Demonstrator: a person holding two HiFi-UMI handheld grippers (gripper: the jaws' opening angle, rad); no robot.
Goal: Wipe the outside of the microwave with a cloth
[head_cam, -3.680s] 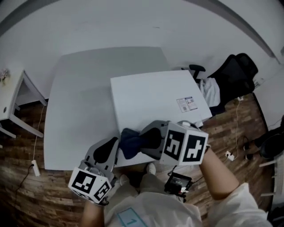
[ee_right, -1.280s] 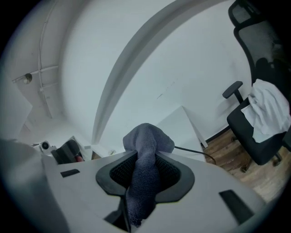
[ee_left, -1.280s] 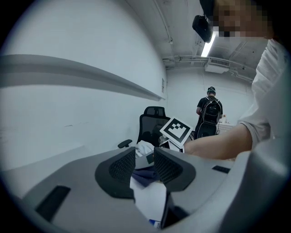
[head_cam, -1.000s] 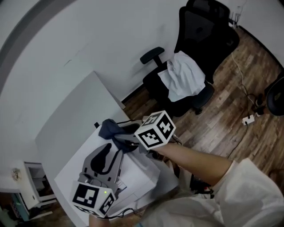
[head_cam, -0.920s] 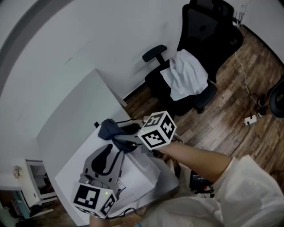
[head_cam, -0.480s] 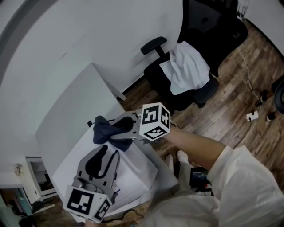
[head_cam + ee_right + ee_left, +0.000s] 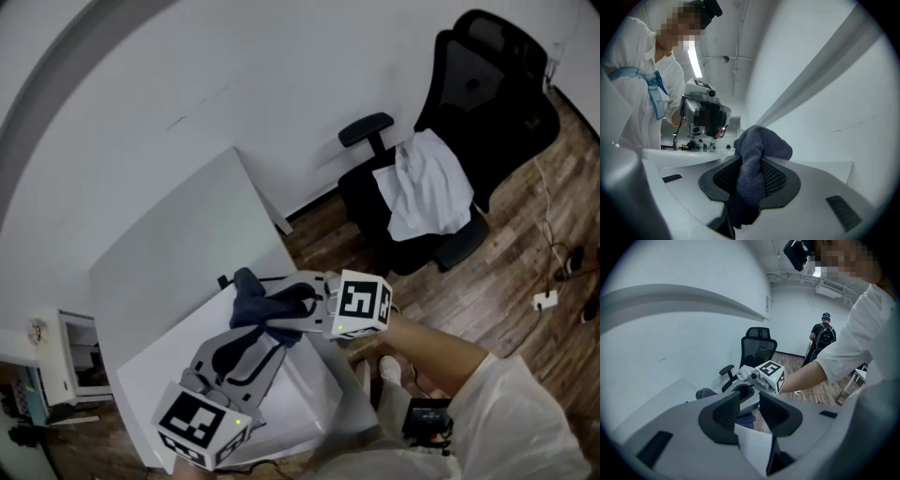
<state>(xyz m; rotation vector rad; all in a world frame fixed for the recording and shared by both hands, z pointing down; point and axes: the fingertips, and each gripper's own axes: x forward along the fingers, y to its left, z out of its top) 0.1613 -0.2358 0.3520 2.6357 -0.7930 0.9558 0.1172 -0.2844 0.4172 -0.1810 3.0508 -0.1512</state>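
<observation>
White wall (image 7: 234,75) and a wood floor (image 7: 506,281) are all around, and a black office chair (image 7: 487,84) with a white top (image 7: 427,192) thrown over it stands close by. The white microwave (image 7: 157,367) sits on the pale table (image 7: 178,272) below me.

My right gripper (image 7: 281,307) is squeezed tight on the dark blue cloth (image 7: 249,300). The cloth sticks out past the tips in a soft lump. It sits at the far top edge of the microwave, on the chair side. I can't tell if it is pressing on the box.

My left gripper (image 7: 264,345) hangs over the top of the microwave. Its jaws are a little apart and grip nothing.

A few seconds ago I stood in front, with the cloth at the near edge of the top. Now I have walked round to the side. I think the top has had its rub, and the side wall comes next
</observation>
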